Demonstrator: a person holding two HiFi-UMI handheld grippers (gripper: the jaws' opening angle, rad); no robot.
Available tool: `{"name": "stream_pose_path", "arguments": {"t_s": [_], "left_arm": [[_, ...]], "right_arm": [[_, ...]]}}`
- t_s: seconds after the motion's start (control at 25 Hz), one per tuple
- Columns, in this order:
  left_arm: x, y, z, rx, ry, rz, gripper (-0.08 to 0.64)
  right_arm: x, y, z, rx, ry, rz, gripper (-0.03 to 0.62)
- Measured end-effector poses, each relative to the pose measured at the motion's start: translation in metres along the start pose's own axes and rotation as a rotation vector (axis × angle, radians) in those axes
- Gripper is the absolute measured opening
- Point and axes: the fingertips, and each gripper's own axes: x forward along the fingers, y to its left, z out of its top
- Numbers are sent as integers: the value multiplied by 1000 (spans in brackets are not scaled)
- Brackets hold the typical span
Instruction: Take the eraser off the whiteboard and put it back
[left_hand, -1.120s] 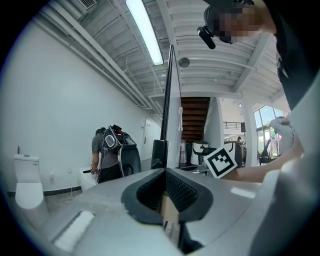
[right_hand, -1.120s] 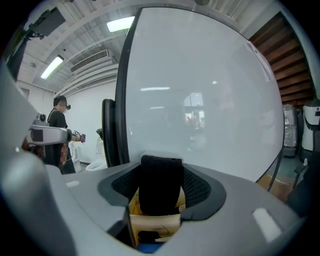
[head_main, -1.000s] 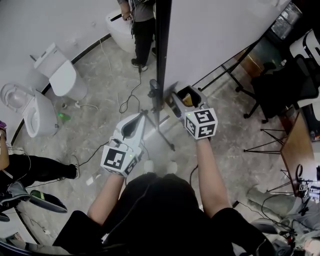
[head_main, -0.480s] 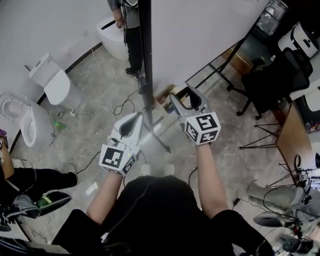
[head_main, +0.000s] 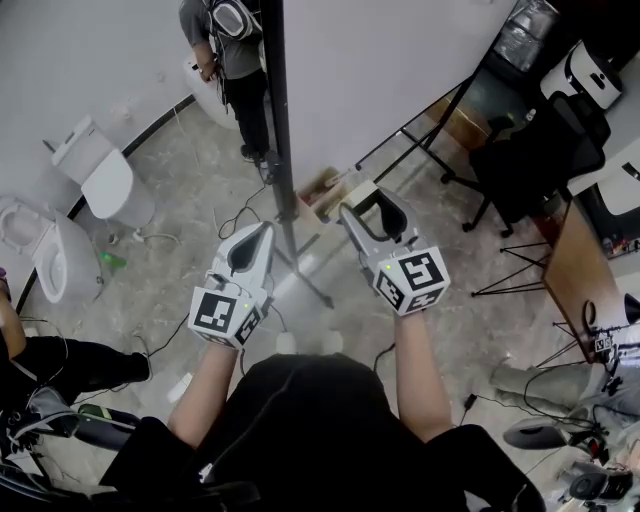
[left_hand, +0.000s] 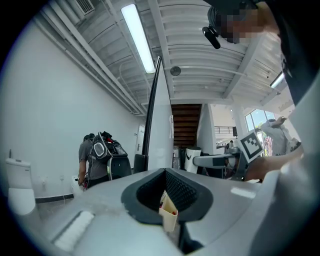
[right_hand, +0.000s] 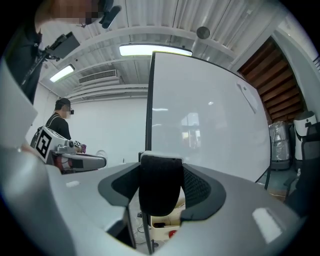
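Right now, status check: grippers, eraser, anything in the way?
Left gripper shut, empty. Right gripper shut on eraser, held clear of whiteboard. Nothing between eraser and board; person stands beyond its left edge.

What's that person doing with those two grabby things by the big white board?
A person stands facing the whiteboard with a gripper in each hand. The right gripper has its jaws shut on the black eraser, holding it up in front of the board. The left gripper holds nothing.

Counted: one left gripper (head_main: 263, 230), one right gripper (head_main: 367, 197), one eraser (right_hand: 160, 190), one whiteboard (head_main: 400, 60), at least two toilets (head_main: 100, 175) (head_main: 45, 255), one office chair (head_main: 530, 150), one bystander (head_main: 230, 50).
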Motion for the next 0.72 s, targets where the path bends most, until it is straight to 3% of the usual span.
{"name": "stream_pose_path", "arguments": {"t_s": [0.72], "left_arm": [[-14, -13, 8, -7, -24, -6, 5]], "right_arm": [[-68, 11, 15, -17, -40, -49, 256]]}}
